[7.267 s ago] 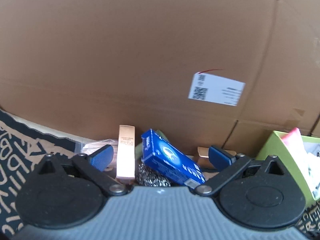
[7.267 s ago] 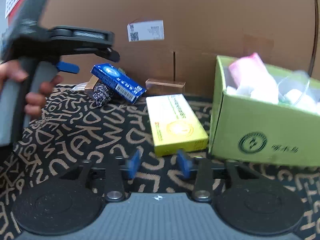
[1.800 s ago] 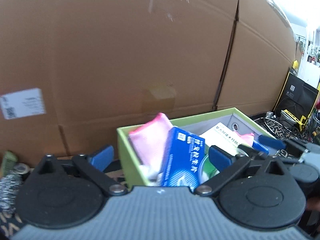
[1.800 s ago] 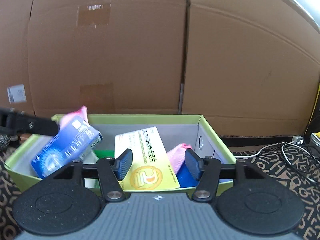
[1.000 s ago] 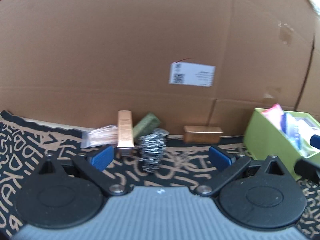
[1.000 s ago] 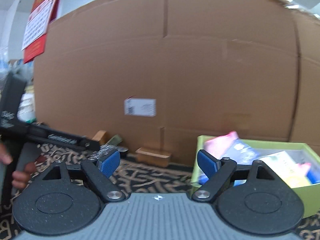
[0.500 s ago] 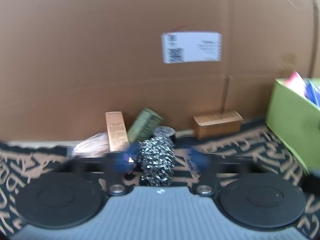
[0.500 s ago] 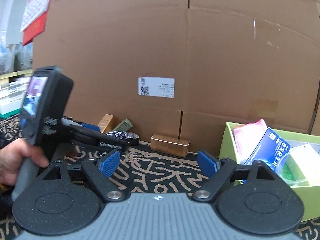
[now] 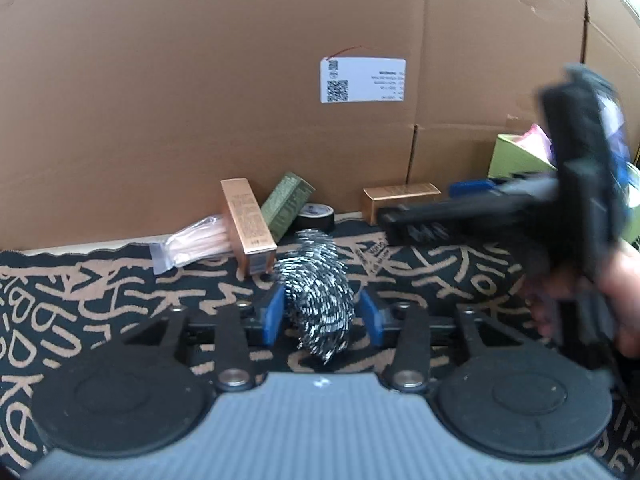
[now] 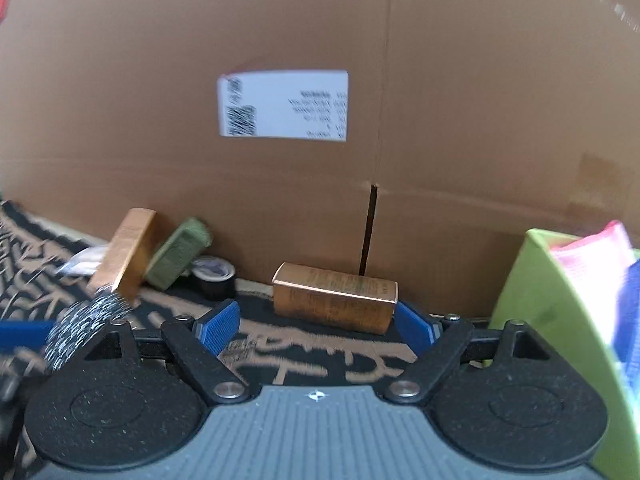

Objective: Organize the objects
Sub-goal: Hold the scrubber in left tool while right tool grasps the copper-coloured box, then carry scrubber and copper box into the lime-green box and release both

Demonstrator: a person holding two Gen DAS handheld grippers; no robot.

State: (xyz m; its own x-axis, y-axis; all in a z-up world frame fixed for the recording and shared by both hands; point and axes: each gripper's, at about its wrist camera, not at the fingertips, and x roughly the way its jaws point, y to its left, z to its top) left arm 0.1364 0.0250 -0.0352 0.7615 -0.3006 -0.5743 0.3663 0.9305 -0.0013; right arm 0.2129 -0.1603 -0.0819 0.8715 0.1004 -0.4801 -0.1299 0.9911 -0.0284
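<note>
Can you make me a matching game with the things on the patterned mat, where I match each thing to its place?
Things:
1. steel wool scrubber
2. copper box lying flat
3. black tape roll
4. green bin

Places:
A. far right, with pink and blue things in it
B. between the blue pads of the left hand-held gripper
C. straight ahead of the open right hand-held gripper
D. by the cardboard wall, beside the olive green box

Pairs: 1-B, 2-C, 3-D, 4-A
</note>
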